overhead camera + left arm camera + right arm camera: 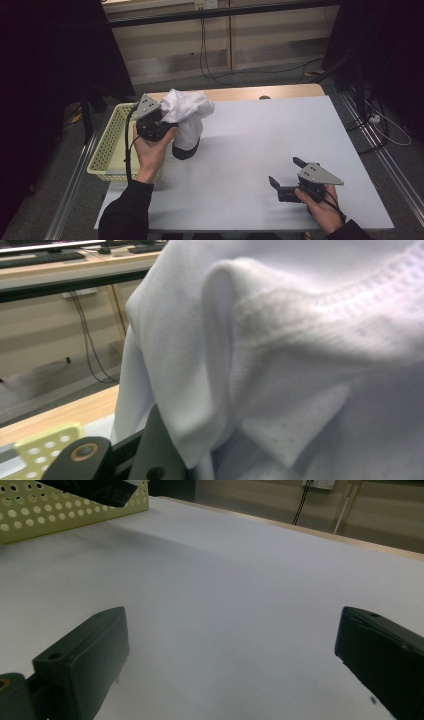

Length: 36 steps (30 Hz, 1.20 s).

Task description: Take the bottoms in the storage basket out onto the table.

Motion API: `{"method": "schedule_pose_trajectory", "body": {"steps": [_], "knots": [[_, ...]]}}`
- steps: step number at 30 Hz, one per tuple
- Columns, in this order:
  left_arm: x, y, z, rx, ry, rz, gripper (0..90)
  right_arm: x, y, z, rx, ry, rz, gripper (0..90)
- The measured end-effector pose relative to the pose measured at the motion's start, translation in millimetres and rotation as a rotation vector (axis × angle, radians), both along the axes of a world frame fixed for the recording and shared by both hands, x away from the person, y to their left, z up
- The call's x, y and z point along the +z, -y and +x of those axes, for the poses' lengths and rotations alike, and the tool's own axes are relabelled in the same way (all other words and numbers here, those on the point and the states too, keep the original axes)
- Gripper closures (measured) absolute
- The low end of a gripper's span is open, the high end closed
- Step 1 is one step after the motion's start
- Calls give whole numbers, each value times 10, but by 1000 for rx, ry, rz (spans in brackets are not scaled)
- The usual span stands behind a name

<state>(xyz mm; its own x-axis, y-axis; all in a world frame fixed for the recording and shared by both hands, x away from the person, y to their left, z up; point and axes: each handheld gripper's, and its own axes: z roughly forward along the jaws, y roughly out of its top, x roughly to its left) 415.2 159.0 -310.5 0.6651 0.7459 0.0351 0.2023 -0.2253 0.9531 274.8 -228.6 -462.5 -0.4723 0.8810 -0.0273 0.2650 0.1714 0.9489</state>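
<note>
Smooth white table (260, 150): left tongs (162, 120) clench soft knit white garment (187, 112); right tongs (285, 177) released.

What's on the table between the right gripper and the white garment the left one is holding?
Nothing: in the high view, only bare white table separates the open right gripper from the white garment, held up by the left gripper.

Overhead view; claw views close, table-level.

Left gripper (159, 118) raised, clamped — right gripper (286, 174) agape.
</note>
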Motion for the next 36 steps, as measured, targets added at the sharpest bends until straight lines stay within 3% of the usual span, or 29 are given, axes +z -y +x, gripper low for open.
{"method": "schedule_pose_trajectory", "body": {"steps": [10,14,25,36], "knots": [[-128,206,3,-60,-44,-12,676,-2,-1,-2,0,-3,0,6],[-198,346,-20,-83,-50,21,676,-1,-1,-1,1,-3,0,6],[-354,594,-81,-140,-72,62,673,3,-1,-8,4,-3,1,6],[-564,737,-52,-172,-130,118,671,5,3,-17,7,-4,2,6]]}}
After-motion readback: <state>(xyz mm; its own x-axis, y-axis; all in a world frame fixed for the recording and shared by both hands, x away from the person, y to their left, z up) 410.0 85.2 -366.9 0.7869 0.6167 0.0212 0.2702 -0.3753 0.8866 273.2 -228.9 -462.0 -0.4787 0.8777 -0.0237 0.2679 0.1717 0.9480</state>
